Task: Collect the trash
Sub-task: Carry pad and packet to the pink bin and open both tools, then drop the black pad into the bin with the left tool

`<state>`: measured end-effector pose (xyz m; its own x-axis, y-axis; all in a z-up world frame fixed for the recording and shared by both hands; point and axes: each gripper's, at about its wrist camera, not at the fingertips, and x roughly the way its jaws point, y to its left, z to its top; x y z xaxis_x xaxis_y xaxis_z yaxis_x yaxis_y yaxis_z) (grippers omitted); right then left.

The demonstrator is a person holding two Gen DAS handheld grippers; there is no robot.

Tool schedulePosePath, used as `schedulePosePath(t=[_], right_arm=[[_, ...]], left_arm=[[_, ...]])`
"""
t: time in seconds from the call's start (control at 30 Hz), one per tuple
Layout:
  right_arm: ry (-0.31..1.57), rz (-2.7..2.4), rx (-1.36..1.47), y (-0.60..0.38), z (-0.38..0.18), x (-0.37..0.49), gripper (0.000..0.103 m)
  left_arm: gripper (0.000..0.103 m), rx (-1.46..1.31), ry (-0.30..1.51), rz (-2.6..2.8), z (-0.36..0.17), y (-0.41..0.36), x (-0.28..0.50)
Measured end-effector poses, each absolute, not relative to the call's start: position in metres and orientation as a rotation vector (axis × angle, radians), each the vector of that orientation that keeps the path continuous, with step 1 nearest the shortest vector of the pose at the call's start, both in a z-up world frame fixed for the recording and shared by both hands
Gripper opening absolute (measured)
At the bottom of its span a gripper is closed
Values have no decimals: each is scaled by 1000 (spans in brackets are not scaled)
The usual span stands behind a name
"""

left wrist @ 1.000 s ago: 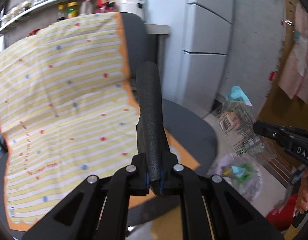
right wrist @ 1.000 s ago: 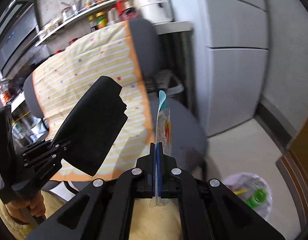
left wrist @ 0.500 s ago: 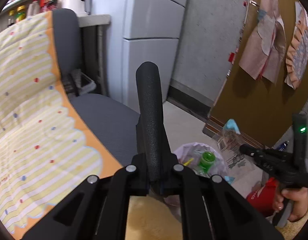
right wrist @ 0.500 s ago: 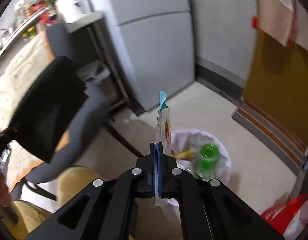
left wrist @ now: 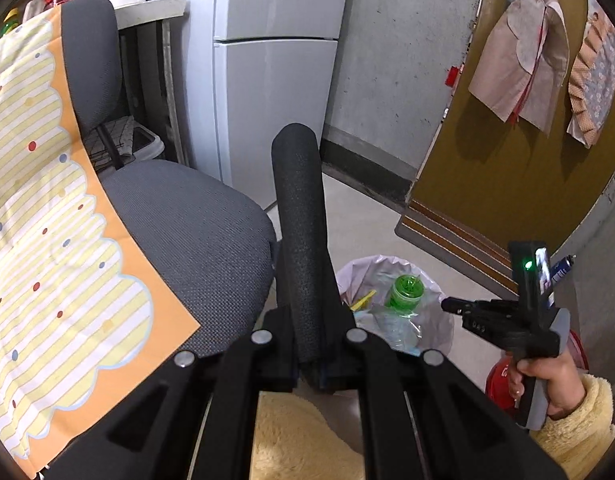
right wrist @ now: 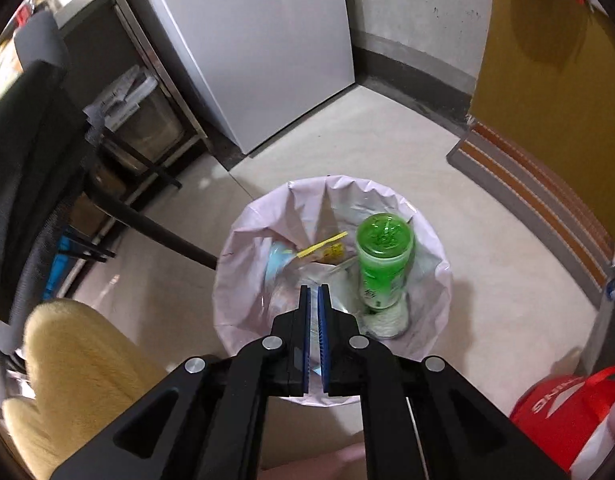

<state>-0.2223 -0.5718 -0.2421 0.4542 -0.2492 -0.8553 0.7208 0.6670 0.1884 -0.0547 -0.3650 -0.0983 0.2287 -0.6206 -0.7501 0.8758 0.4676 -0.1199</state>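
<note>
A trash bin with a pale pink liner (right wrist: 431, 300) stands on the floor; it also shows in the left wrist view (left wrist: 443, 328). Inside lie a green bottle (right wrist: 381, 268), a yellow wrapper (right wrist: 323, 246) and clear plastic packaging (right wrist: 283, 292). My right gripper (right wrist: 314, 296) hovers right over the bin, its jaws a narrow gap apart and empty. My left gripper (left wrist: 307, 364) is shut on a black foam piece (left wrist: 301, 236) that stands upright, above and left of the bin. The right gripper also shows in the left wrist view (left wrist: 451, 306).
A grey office chair (left wrist: 187, 224) with a striped yellow cloth (left wrist: 47, 240) is at left. A white fridge (right wrist: 259, 40) stands behind the bin, a yellow door (right wrist: 547, 60) at right. A red bag (right wrist: 563, 412) lies at lower right.
My right gripper moved over the bin and let go of the clear wrapper, which now lies in the bin. My left gripper swung right, still holding the foam piece.
</note>
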Motion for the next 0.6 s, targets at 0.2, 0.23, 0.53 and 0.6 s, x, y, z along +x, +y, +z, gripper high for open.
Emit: schedulePosePath(t=[0.2, 0.23, 0.53, 0.6], right_arm=[[799, -668, 557, -552, -189, -235, 22], [770, -671, 555, -548, -179, -238, 23], [607, -667, 523, -531, -122, -259, 27], [592, -674, 514, -532, -117, -264, 28]], left_arm=[[5, 388, 872, -1112, -109, -375, -67], [5, 405, 878, -1129, -113, -377, -72], [5, 488, 894, -1266, -130, -412, -111], [5, 497, 898, -1285, -133, -422, -115]])
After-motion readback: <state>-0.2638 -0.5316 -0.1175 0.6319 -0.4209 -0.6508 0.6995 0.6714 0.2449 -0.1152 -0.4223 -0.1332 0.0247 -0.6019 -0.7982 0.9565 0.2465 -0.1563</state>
